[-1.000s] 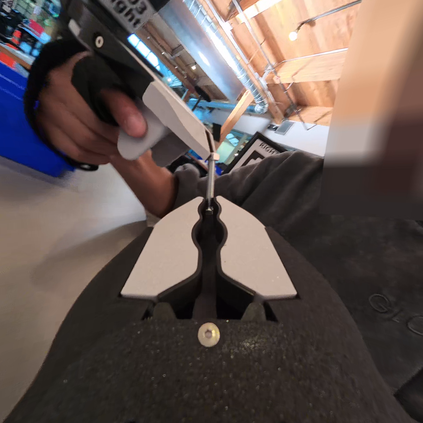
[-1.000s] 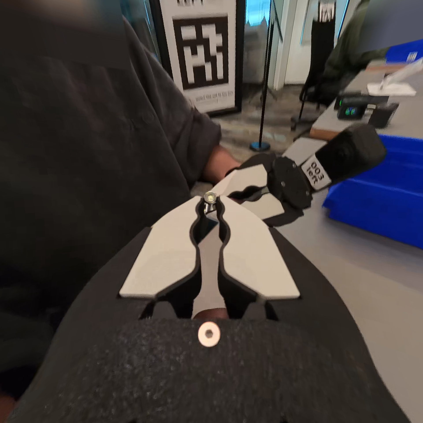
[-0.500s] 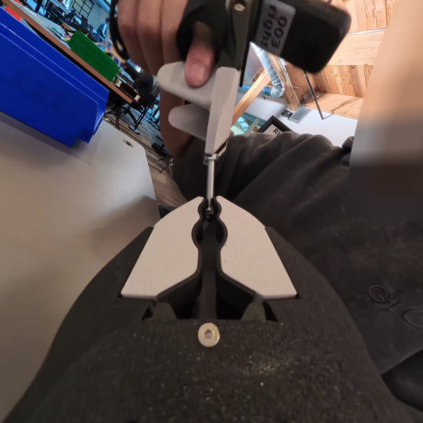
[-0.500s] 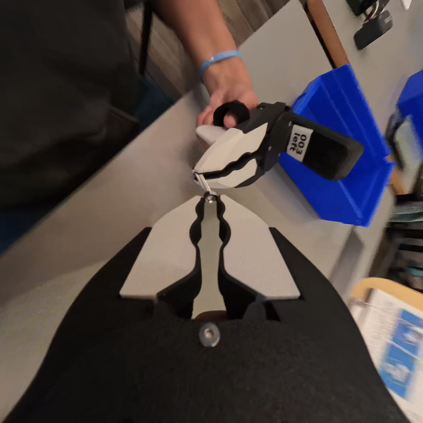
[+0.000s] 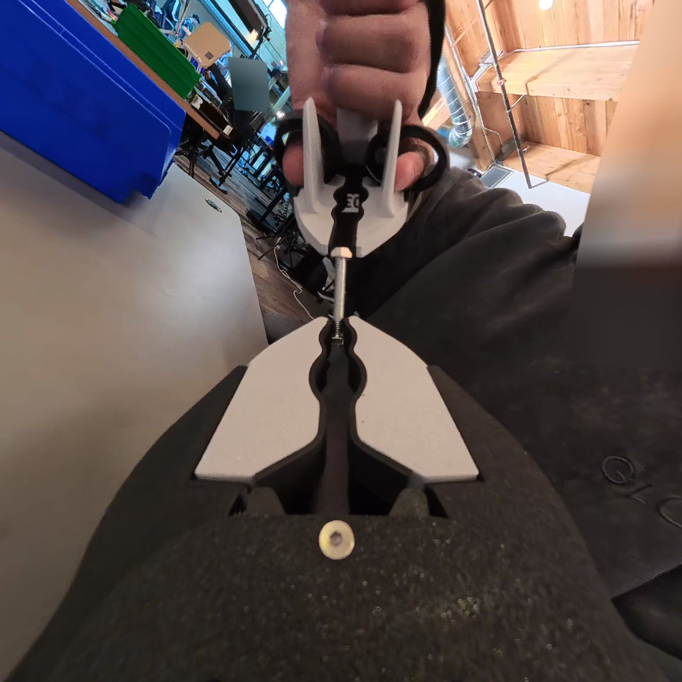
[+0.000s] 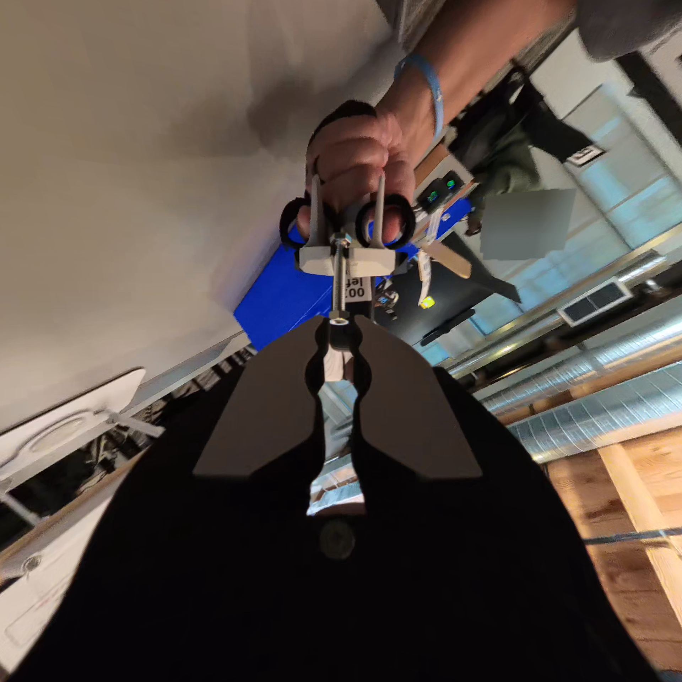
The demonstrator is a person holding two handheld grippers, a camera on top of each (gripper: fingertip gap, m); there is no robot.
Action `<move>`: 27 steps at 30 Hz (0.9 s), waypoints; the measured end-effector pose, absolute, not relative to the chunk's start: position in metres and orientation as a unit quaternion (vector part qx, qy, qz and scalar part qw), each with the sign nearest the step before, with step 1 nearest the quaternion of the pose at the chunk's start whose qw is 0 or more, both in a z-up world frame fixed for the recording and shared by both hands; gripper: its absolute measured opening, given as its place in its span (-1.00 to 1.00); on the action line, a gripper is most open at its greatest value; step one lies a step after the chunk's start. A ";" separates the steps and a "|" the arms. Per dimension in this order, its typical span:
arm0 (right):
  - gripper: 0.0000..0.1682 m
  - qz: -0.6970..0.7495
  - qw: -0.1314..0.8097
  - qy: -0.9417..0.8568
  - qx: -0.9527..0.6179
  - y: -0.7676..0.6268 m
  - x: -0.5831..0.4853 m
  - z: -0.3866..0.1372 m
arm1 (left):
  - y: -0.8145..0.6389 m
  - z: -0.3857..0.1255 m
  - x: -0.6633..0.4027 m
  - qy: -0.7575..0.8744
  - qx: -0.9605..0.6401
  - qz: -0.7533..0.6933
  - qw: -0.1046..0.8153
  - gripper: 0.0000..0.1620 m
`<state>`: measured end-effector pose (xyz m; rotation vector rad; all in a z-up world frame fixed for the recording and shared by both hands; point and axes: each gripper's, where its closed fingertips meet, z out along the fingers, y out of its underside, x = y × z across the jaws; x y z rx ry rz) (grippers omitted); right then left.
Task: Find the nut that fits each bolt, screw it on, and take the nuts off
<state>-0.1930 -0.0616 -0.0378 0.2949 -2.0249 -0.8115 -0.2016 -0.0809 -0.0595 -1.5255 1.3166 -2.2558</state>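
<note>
Bolt-and-nut pair is airborne between the 2 tools, off the grey desk. Slim threaded silver bolt runs straight from one tool to the other.

Left tool: closed on a small silver hex nut seated on the near end of the bolt, pinched at the very tips. Right tool: closed on the other end, where a hex piece sits at its tips; can't tell if that's the bolt head or a 2nd nut. The right wrist view is rolled nearly upside down, so my read is a twist in progress. Threading on or off: can't tell.

Risks, as I judge them:
- Both grips are tip-only on small hex flats. Any sideways load during the twist could let a flat slip and spin free.
- If the 2 tool axes drift out of line, the thin bolt could bend or the thread could bind.
- Nothing is under the pair but desk edge and the person's dark sweatshirt; a released nut would likely drop out of reach.
</note>
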 end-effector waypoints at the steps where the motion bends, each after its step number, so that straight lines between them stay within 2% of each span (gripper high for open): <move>1: -0.88 -0.324 0.464 -0.817 0.108 -0.061 -0.193 -0.037 | -0.082 -0.059 -0.202 0.435 -0.501 -0.746 0.058 -0.94; 8: -0.76 -0.255 0.564 -0.784 -0.046 -0.053 -0.189 -0.016 | -0.075 -0.051 -0.204 0.428 -0.499 -0.749 0.081 -0.94; 11: -0.58 -0.212 0.574 -0.768 -0.189 -0.034 -0.173 -0.024 | -0.066 -0.048 -0.207 0.416 -0.503 -0.750 0.104 -0.94; 14: -0.49 -0.079 0.559 -0.724 -0.396 -0.024 -0.160 -0.049 | -0.049 -0.050 -0.206 0.415 -0.534 -0.719 0.161 -0.94; 18: -0.37 0.250 0.465 -0.534 -0.660 -0.031 -0.165 -0.076 | -0.021 -0.070 -0.204 0.447 -0.601 -0.606 0.268 -0.94; 20: -0.37 0.391 0.404 -0.384 -0.733 -0.024 -0.170 -0.076 | -0.013 -0.073 -0.203 0.451 -0.611 -0.574 0.306 -0.94; 22: -0.57 0.498 0.366 -0.244 -0.747 -0.015 -0.173 -0.071 | -0.007 -0.074 -0.202 0.449 -0.617 -0.554 0.333 -0.94; 24: -0.73 0.552 0.377 -0.148 -0.729 -0.005 -0.171 -0.065 | -0.004 -0.076 -0.201 0.449 -0.620 -0.538 0.353 -0.94; 27: -0.68 0.556 0.411 -0.097 -0.716 0.002 -0.172 -0.068 | -0.004 -0.078 -0.199 0.452 -0.623 -0.527 0.360 -0.94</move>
